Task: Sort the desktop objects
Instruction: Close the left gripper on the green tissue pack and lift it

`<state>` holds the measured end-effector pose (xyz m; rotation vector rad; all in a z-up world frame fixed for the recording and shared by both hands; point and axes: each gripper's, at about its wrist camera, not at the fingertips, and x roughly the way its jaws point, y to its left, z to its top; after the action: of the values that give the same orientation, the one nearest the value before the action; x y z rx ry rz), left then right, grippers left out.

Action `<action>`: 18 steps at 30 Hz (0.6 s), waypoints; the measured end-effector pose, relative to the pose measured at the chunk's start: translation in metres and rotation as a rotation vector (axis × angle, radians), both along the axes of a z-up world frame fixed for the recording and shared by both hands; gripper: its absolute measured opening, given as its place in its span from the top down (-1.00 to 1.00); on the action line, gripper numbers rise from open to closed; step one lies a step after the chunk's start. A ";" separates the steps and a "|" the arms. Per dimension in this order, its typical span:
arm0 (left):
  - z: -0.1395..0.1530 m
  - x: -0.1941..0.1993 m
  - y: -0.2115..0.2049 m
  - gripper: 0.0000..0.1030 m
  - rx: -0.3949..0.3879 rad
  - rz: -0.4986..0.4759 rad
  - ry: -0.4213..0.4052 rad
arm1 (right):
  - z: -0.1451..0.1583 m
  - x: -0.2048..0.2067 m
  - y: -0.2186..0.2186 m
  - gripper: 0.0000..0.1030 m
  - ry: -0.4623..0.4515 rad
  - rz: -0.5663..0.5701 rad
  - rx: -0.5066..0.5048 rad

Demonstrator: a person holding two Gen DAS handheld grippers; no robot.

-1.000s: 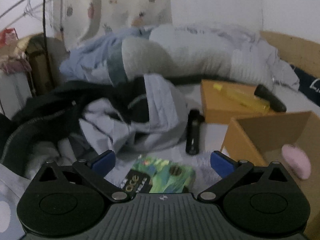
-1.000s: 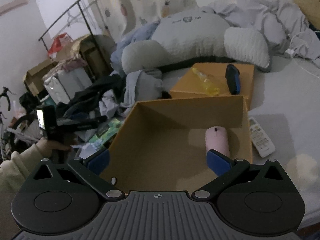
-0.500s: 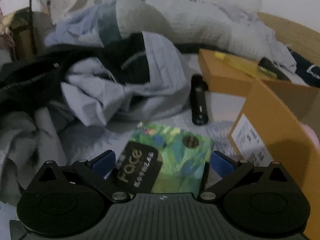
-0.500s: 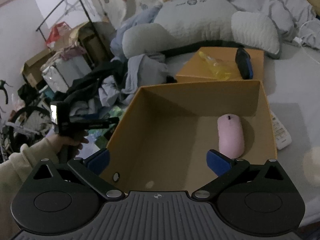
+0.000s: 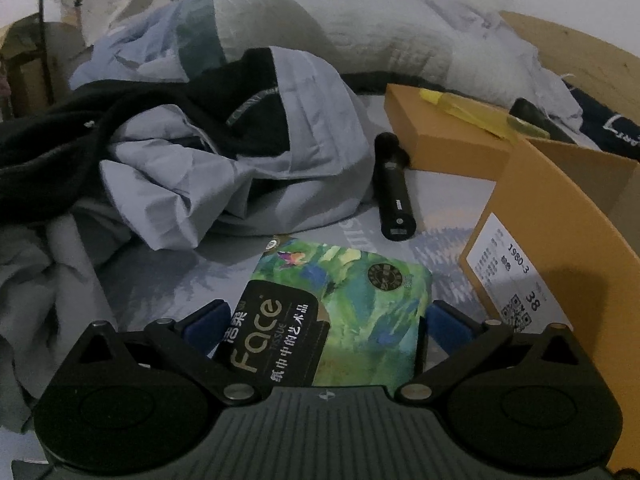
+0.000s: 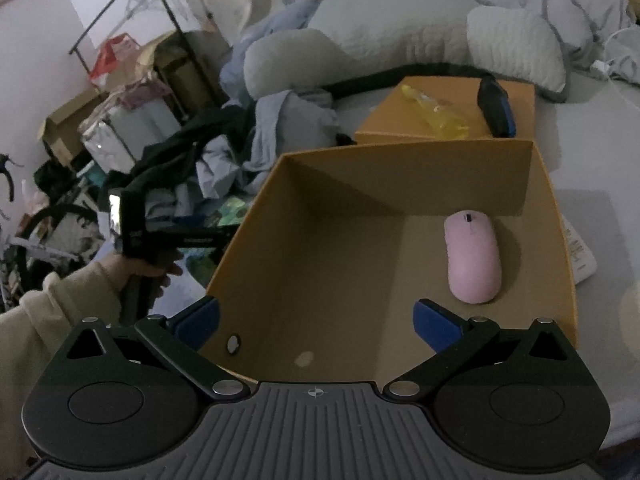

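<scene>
The left gripper [image 5: 325, 322] is held low over the bed, pointing forward. In the right wrist view a hand [image 6: 138, 268] in a pale sleeve [image 6: 52, 320] grips its handle, off to the left of the box [image 6: 256, 240]. Its blue fingers [image 5: 206, 320] are wide open. The tissue pack [image 5: 340, 308] lies flat on the sheet, with its near end between the two fingers. There looks to be a small gap on each side, so the fingers are not squeezing it.

A black stick [image 5: 394, 200] lies past the pack, near a lid [image 5: 448, 140]. A yellow bottle [image 5: 480, 114] rests on top of the lid. A heap of clothes [image 5: 224, 152] sits to the left.

The right gripper [image 6: 316, 320] is held above the near edge of the open box and looks down into it. Its fingers [image 6: 434, 322] are wide open too and hold nothing. A pink mouse [image 6: 474, 256] lies on the box floor, at the far right, past the right finger and not touching it. A white remote [image 6: 578, 252] lies on the bed just outside the right wall of the box.
</scene>
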<state>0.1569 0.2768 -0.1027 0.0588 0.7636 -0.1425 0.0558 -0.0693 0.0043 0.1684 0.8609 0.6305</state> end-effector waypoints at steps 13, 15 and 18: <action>-0.008 0.006 -0.003 -1.00 0.028 -0.035 0.025 | -0.013 -0.001 0.008 -1.00 0.022 -0.025 -0.079; -0.008 0.006 -0.003 -1.00 0.027 -0.036 0.028 | -0.014 0.000 0.006 -1.00 0.034 -0.029 -0.076; -0.009 0.009 -0.002 -1.00 0.026 -0.042 0.045 | -0.017 0.000 0.007 -1.00 0.041 -0.030 -0.082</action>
<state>0.1659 0.2753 -0.1117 0.0972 0.8093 -0.1743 0.0560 -0.0620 -0.0125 0.1207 0.9210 0.5643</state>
